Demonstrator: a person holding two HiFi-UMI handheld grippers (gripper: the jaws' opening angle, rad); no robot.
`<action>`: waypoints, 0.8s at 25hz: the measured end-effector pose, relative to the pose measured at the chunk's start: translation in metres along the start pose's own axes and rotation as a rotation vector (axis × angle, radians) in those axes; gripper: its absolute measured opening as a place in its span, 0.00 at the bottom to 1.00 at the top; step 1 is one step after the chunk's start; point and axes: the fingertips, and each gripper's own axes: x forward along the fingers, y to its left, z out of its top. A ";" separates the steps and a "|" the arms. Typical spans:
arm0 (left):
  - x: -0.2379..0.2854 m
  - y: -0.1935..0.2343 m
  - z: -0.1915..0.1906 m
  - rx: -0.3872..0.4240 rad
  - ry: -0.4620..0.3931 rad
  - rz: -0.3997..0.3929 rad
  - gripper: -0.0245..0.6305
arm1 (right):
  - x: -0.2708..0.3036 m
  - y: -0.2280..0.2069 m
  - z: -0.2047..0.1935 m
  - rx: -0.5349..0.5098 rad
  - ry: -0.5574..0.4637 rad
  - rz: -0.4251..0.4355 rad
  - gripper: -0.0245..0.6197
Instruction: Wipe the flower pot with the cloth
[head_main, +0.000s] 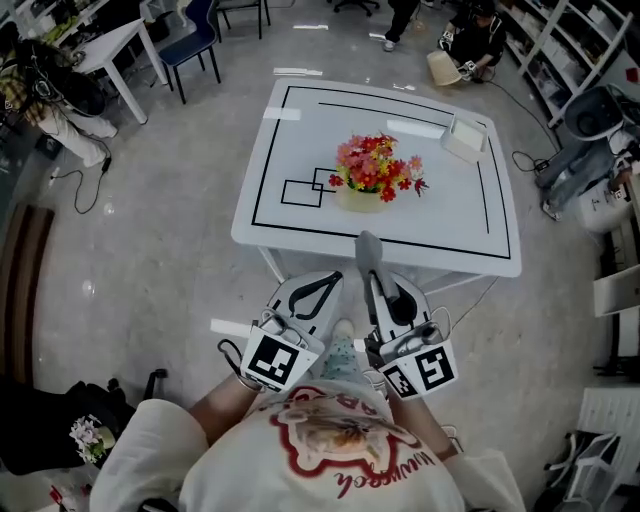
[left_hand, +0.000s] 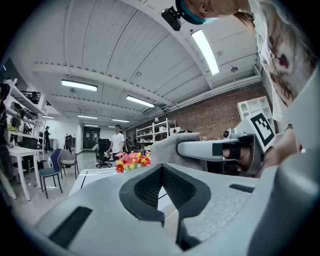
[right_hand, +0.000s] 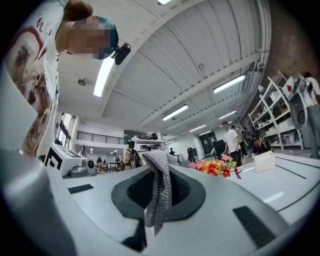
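Clamping a strip of grey knitted cloth (right_hand: 159, 181) between its closed jaws, the right gripper (head_main: 378, 288) is held close to the person's chest, pointing toward the table (head_main: 470, 215) with the cloth's free end sticking out ahead of the jaw tips. Beside it, the left gripper (left_hand: 162, 190) has its jaws pressed together with nothing between them. Both tools are well apart from the flower pot (head_main: 360, 198), which stands near the middle of the table under a bunch of red, pink and yellow flowers (head_main: 378, 165), just right of some black outlined squares. Wiping does not look begun; this reads as the approach with the cloth already in hand. The next move likely calls for carrying the cloth forward and down to the pot's side wall, low enough to miss the blooms, perhaps with the empty gripper steadying the pot. Little of the pot shows: the flowers overhang it from above, and in both gripper views the tool bodies hide it, leaving only petals. Any dirt on it cannot be made out.
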 end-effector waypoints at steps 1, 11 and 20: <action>-0.011 -0.007 -0.001 0.003 0.005 -0.004 0.04 | -0.007 0.011 0.001 -0.013 -0.001 -0.004 0.05; -0.081 -0.054 0.019 -0.059 -0.043 0.001 0.04 | -0.079 0.083 0.036 -0.131 -0.031 -0.048 0.05; -0.130 -0.171 0.026 -0.087 -0.066 0.062 0.04 | -0.198 0.122 0.048 -0.136 -0.028 -0.022 0.05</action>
